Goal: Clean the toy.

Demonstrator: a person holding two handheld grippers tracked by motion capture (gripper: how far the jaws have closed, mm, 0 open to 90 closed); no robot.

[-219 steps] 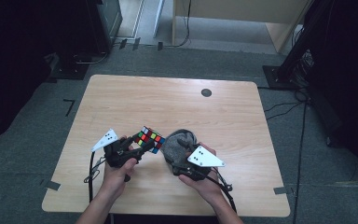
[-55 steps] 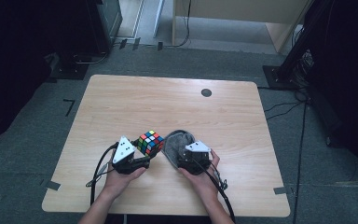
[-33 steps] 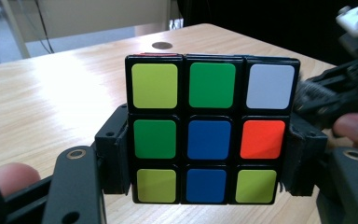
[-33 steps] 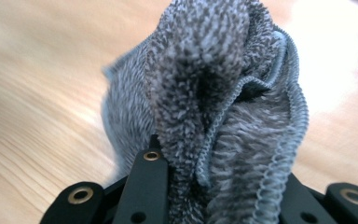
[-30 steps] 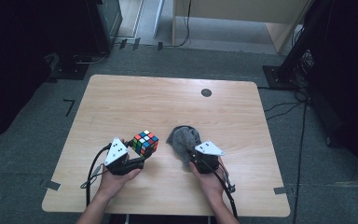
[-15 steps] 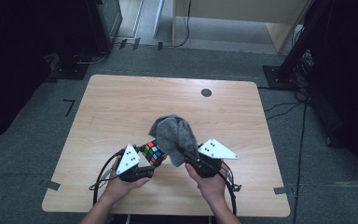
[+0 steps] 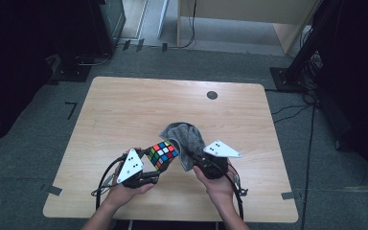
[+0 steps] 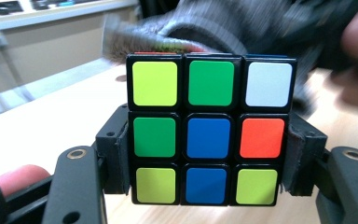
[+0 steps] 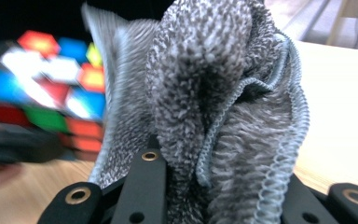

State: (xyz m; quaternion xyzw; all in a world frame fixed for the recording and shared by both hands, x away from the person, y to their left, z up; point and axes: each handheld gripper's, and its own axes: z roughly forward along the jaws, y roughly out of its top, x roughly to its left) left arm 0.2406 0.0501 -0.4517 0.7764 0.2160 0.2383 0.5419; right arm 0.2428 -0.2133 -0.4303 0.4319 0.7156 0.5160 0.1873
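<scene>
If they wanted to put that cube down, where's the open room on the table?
The light wooden table is bare across its far half up to the small black round hole, and along both side edges. It is crowded near the front, around the colourful puzzle cube and grey towelling cloth.

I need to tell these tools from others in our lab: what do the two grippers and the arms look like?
Left gripper and right gripper are black, each topped by a pale grey three-cornered plate with small dark dots. Black cables trail back from both. The fingers are black with round metal-ringed holes. The forearms are bare, no sleeves.
</scene>
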